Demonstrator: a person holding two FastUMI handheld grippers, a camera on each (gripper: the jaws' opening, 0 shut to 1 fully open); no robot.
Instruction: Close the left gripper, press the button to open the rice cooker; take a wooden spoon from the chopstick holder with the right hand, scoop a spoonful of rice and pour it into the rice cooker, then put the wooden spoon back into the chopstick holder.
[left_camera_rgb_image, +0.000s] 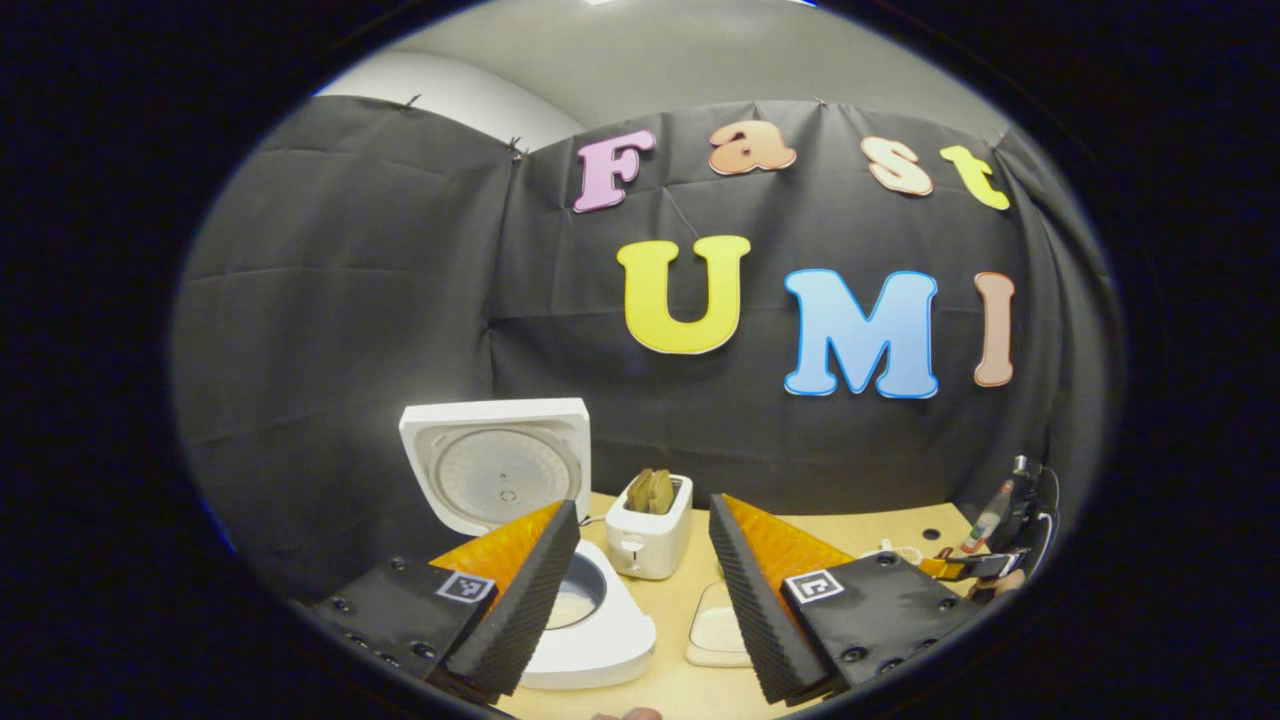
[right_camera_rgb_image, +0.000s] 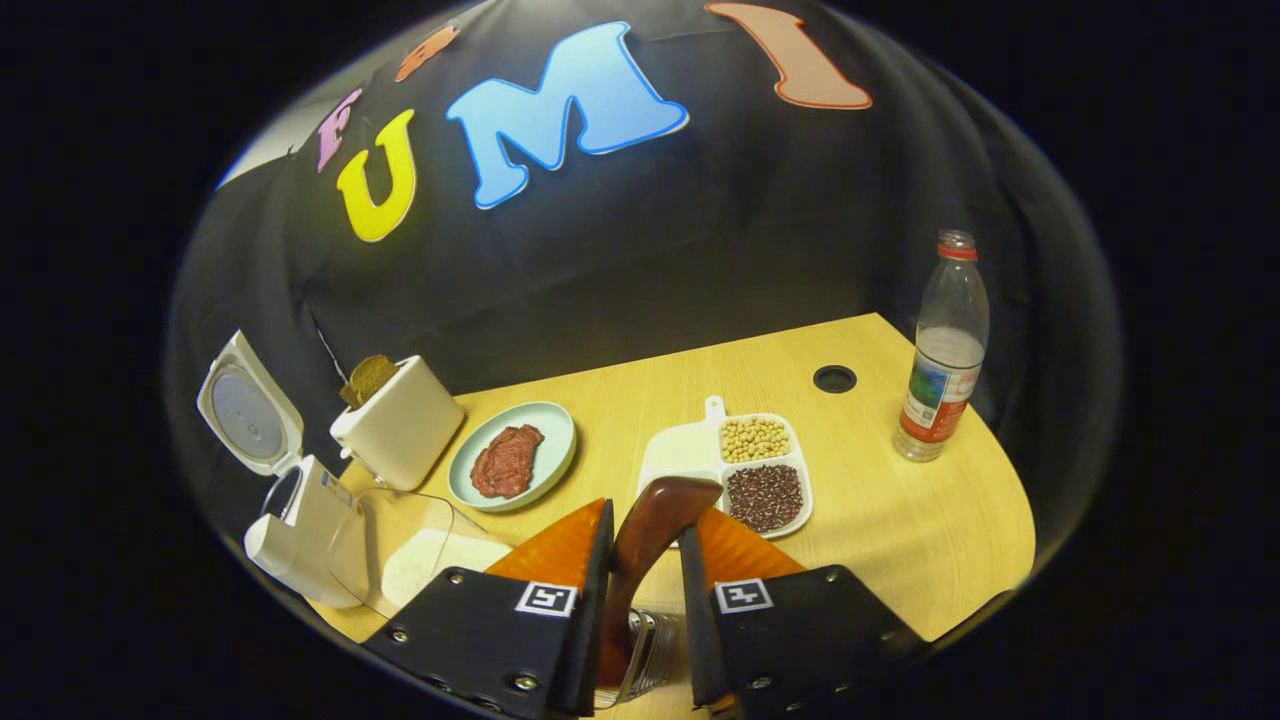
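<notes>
**Spoon in the right gripper, rice cooker lid up**

In the left gripper view, the left gripper (left_camera_rgb_image: 645, 590) has its two fingers wide apart and holds nothing. The rice cooker (left_camera_rgb_image: 590, 635) sits on the wooden table (left_camera_rgb_image: 860, 530), just behind the left finger. Its lid (left_camera_rgb_image: 497, 462) stands straight up, so the pot is open. Something pale lies at the bottom of the pot; it may be rice, but it is hard to tell. A white toaster (left_camera_rgb_image: 650, 535) with bread in it stands just to the right of the rice cooker. A clear box of rice (left_camera_rgb_image: 718, 632) lies in front of the toaster.

In the right gripper view, the right gripper (right_camera_rgb_image: 645, 560) has its fingers pressed on the dark wooden spoon (right_camera_rgb_image: 655, 520). The spoon pokes up between them. The chopstick holder (right_camera_rgb_image: 640, 650) sits right under the spoon. The rice cooker (right_camera_rgb_image: 300, 540) is far to the left of the spoon with its lid (right_camera_rgb_image: 245, 405) open. The box of rice (right_camera_rgb_image: 410, 550) lies just beside it.
</notes>
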